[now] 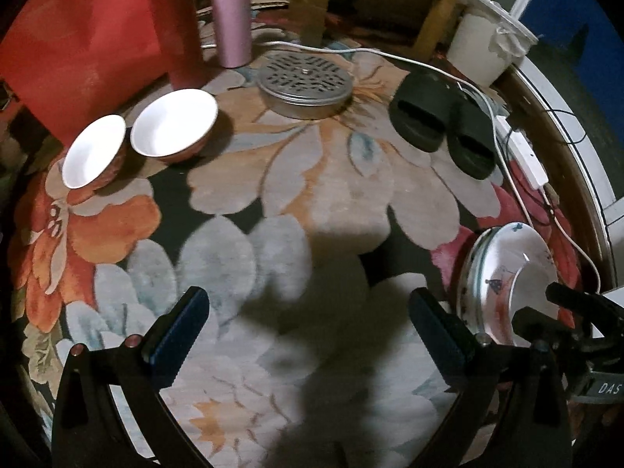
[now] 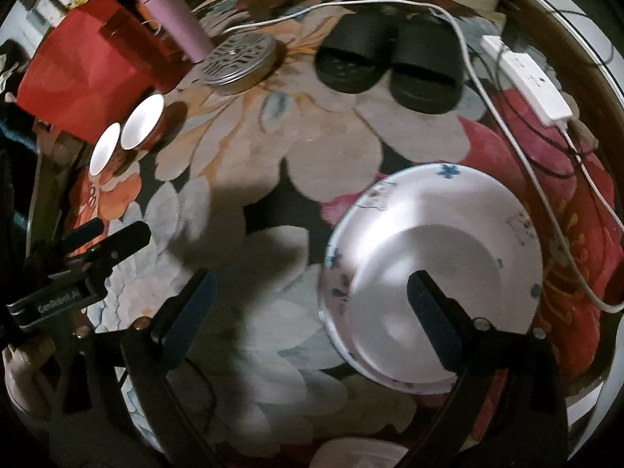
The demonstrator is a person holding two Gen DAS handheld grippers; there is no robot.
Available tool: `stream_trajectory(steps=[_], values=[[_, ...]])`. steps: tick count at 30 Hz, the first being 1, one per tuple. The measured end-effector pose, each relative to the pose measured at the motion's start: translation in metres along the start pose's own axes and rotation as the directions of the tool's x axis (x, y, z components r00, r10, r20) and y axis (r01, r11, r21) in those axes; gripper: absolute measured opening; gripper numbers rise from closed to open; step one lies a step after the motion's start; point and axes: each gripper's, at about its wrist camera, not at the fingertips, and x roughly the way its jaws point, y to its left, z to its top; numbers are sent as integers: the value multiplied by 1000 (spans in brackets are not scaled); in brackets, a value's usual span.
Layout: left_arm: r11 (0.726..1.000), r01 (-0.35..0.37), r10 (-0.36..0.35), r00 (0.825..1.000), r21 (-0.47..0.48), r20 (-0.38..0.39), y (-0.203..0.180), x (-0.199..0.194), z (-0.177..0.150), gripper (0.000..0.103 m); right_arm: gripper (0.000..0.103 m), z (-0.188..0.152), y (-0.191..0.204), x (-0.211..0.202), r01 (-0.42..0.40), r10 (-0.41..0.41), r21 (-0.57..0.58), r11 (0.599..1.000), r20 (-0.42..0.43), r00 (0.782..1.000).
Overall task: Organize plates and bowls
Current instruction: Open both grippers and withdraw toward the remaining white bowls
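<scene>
A stack of white plates with small blue and red motifs [image 2: 409,214] lies on the floral rug; in the left wrist view the plates [image 1: 507,269] sit at the right. Two bowls, white inside and red-brown outside, stand side by side at the far left [image 1: 93,152] [image 1: 173,123], and they show small in the right wrist view [image 2: 105,152] [image 2: 142,121]. My left gripper [image 1: 312,323] hangs open over bare rug, holding nothing. My right gripper [image 2: 312,312] is open too, one finger [image 2: 433,312] above the top plate, nothing gripped.
A perforated metal tin [image 1: 306,85], black slippers [image 1: 440,124], a pink tumbler [image 1: 230,11], a red bottle [image 1: 175,23] and a red bag [image 1: 78,46] line the far side. A white power strip [image 2: 534,82] and cables run along the right. Something white [image 2: 358,452] shows at the bottom edge.
</scene>
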Motion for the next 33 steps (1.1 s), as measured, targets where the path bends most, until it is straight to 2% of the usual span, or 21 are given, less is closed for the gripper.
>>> stream_trajectory(steps=[10,33], values=[[999,-41,41,999,-29,5,29,-7,-1,102,99,2,30,9,-27,26,-42,999,-19,999],[991,-75,75,997,-113,-7,78,2,-7,102,100,6,78,29,-57,49,-146,988,-58,997]])
